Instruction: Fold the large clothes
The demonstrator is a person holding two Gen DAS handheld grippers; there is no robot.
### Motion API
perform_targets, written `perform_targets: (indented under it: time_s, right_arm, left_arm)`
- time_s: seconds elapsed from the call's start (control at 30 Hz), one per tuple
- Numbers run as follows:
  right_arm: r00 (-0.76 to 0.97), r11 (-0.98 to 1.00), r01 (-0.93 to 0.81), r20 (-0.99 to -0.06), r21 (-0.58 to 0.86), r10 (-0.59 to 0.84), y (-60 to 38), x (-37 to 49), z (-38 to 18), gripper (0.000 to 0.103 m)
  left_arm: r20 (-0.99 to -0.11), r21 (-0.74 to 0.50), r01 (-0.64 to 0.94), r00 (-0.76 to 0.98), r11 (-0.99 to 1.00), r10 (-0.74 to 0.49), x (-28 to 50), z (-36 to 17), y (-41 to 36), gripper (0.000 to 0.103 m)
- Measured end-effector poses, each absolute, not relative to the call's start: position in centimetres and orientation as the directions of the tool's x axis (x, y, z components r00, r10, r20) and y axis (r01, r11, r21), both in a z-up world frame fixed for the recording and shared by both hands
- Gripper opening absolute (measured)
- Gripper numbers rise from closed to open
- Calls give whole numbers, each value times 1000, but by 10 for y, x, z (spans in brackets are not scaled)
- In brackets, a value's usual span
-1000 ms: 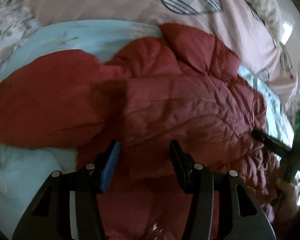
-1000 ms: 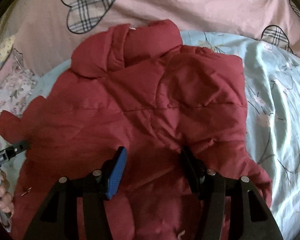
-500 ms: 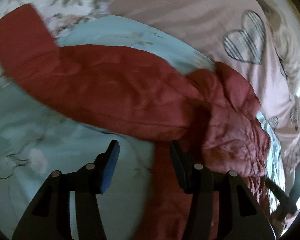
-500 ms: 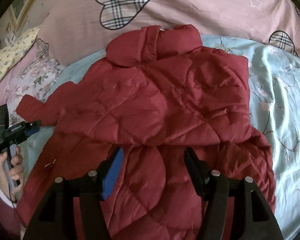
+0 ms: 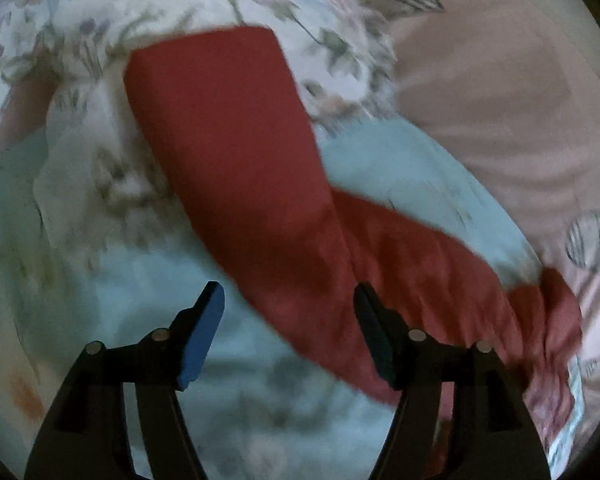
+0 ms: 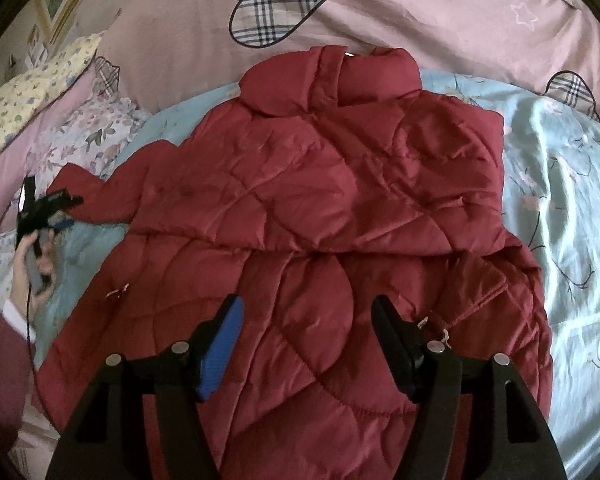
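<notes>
Right wrist: unlabelled red jacket [image 6: 320, 208]

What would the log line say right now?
red jacket: on bed | sleeve: unfolded | left hand-held gripper: opening, empty | right hand-held gripper: opening, empty

- The left wrist view is smeared throughout; the red sleeve [image 5: 236, 168] has soft edges, and its quilting cannot be made out.
- The floral bedding [image 5: 80, 20] there is too blurred to read.
- In the right wrist view the red jacket [image 6: 320, 208] is cut off by the near edge.
- The left gripper [image 6: 58, 210], far left, is too small to judge its jaws.
</notes>
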State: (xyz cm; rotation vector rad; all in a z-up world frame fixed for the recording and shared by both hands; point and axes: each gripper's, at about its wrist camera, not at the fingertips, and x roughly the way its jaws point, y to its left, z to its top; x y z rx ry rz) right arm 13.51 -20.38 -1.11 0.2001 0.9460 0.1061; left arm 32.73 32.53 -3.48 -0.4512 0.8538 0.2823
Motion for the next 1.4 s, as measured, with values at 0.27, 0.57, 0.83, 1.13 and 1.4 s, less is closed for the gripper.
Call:
perform_targets:
  time_s: [0.27, 0.57, 0.83, 1.13, 1.4]
  right_arm:
    - [577, 974, 5, -797, 224, 181, -206, 129, -12, 68]
    - [581, 967, 19, -790, 255, 197, -208, 126, -11, 68]
    - [588, 960, 33, -782, 278, 206, -214, 124, -8, 68]
    - [593, 945, 51, -772, 323, 232, -225, 121, -7, 68]
    - [609, 928, 81, -755, 364, 243, -244, 117, -4, 68]
  left_arm:
    - [-737, -281, -332, 676, 901, 20, 347, -21, 329, 10]
    - [-645, -289, -151, 760, 945, -76, 323, 24, 272, 8]
    - [-585, -316, 59, 774, 947, -243, 296, 54, 195, 8]
    - [-593, -316, 242, 704, 917, -390, 280, 54, 96, 8]
    - [-633, -283, 367, 623, 886, -459, 268, 36, 20, 7]
